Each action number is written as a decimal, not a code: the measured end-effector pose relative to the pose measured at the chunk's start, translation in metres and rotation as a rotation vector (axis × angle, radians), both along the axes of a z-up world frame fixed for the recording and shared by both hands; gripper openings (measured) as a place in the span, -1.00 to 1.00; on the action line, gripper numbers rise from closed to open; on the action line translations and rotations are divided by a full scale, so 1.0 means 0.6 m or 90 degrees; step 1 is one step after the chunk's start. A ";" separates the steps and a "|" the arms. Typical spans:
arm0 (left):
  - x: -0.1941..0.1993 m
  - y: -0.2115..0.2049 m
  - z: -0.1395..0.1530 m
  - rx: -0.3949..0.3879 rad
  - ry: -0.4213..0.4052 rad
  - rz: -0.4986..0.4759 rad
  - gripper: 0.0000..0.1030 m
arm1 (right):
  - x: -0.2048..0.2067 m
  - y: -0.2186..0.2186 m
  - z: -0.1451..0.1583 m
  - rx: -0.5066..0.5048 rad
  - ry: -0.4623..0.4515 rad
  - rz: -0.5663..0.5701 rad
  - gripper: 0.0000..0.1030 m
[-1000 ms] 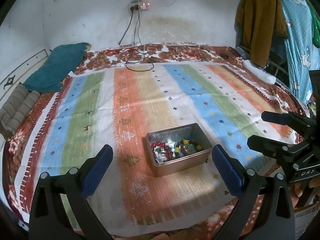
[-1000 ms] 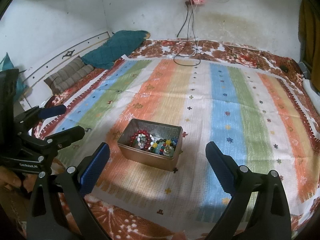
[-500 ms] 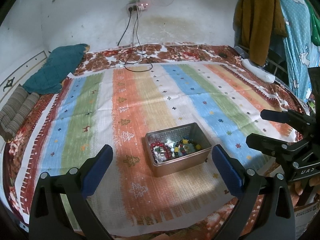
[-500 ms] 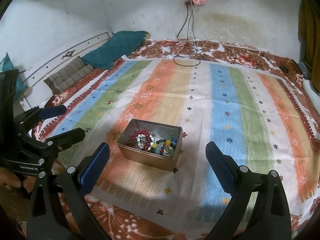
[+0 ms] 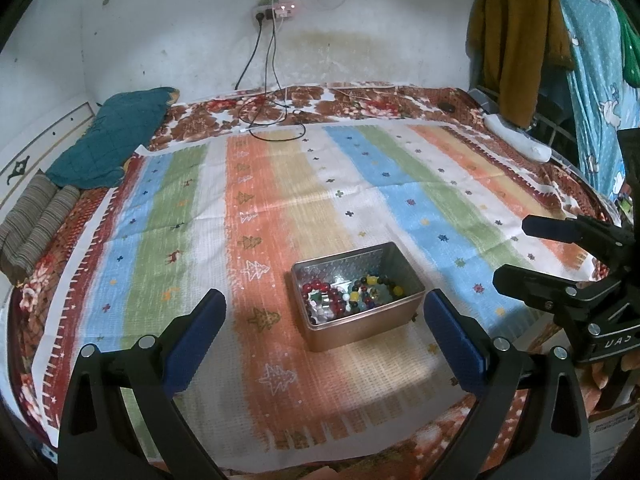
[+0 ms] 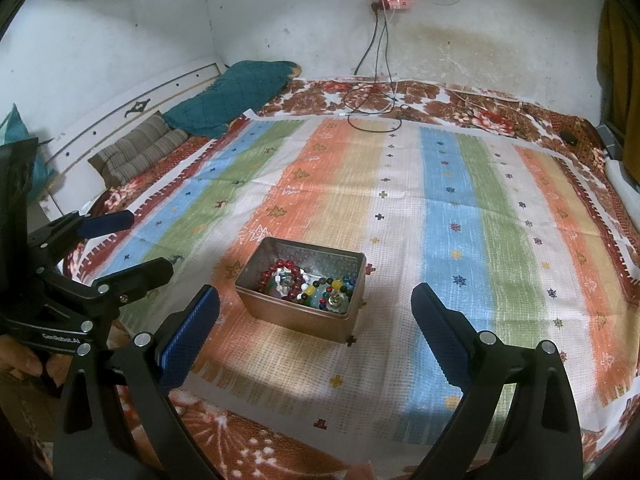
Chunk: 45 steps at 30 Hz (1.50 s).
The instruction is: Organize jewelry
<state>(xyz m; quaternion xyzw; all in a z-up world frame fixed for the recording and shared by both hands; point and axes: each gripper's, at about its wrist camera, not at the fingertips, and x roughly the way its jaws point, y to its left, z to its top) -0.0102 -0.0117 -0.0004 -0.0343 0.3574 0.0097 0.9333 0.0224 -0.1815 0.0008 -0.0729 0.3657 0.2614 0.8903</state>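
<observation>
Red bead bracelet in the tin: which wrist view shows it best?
Right wrist: the red bead bracelet reads as a nearly full ring inside the tin. Left wrist shows the same bracelet smaller, bunched near the tin's left wall, its loop harder to trace.

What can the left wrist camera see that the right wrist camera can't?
Only the left wrist view shows the mustard-brown garment and the blue dotted cloth hanging at the right, with the right gripper open at its edge. Only the right wrist view shows the left gripper, also open, and a bit of a hand holding it. Both show the rectangular metal tin of coloured bead bracelets on the striped cloth, the teal quilted pillow and the wall power strip with red lights.
</observation>
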 end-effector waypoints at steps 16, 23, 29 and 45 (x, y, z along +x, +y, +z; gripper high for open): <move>-0.002 0.005 -0.006 0.007 0.005 0.005 0.89 | -0.001 0.001 -0.001 0.000 0.001 0.000 0.89; -0.003 0.007 -0.006 0.009 0.001 -0.002 0.89 | -0.001 0.002 -0.002 -0.001 0.003 -0.001 0.89; -0.004 0.007 -0.003 0.007 0.004 0.006 0.89 | -0.001 0.002 -0.002 -0.001 0.003 -0.001 0.89; -0.005 0.002 0.000 0.012 0.002 -0.001 0.89 | -0.001 0.002 -0.001 -0.002 0.003 -0.001 0.89</move>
